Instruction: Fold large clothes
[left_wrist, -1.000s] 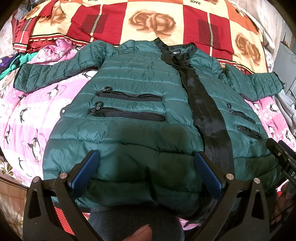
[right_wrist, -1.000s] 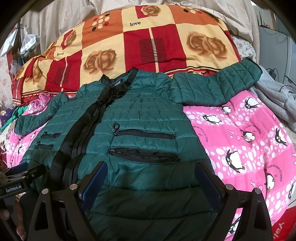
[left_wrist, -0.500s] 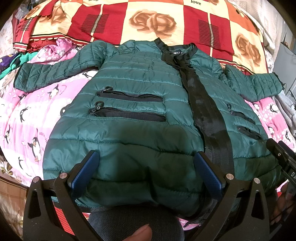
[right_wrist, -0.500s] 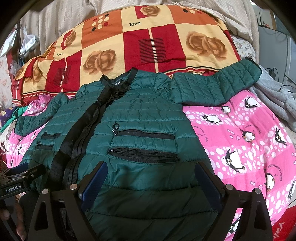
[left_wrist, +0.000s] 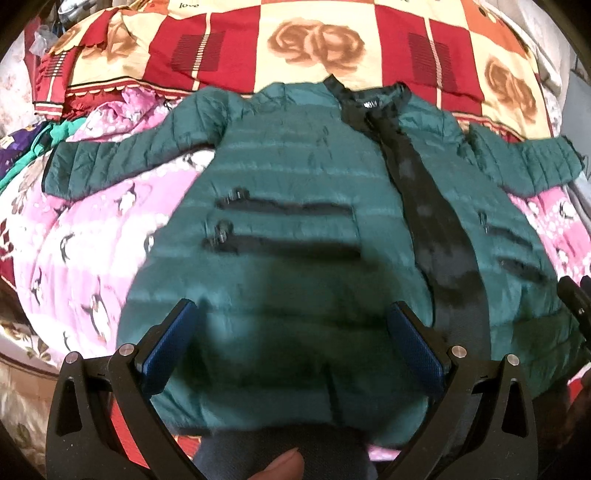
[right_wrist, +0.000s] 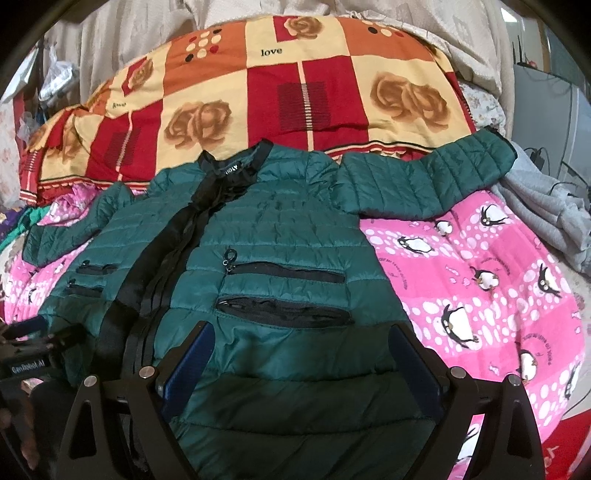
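Jacket (right_wrist: 280, 254) flat on bed, unfolded.
Both grippers, left (left_wrist: 291, 347) and right (right_wrist: 299, 363), fingers spread, empty; pinch hem corners evenly, avoid zipper.

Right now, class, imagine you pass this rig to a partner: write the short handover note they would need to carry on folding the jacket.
Left gripper: open, empty, above the jacket's bottom hem on the wearer's right half.
Right gripper: open, empty, above the hem on the other half, below the two zip pockets.
Green puffer jacket: lies front up on the pink penguin blanket, black zip strip closed, collar toward the rose quilt, both sleeves spread outward.
Done: jacket laid out flat.
Left: all folds; neither sleeve nor the hem has been turned in yet.
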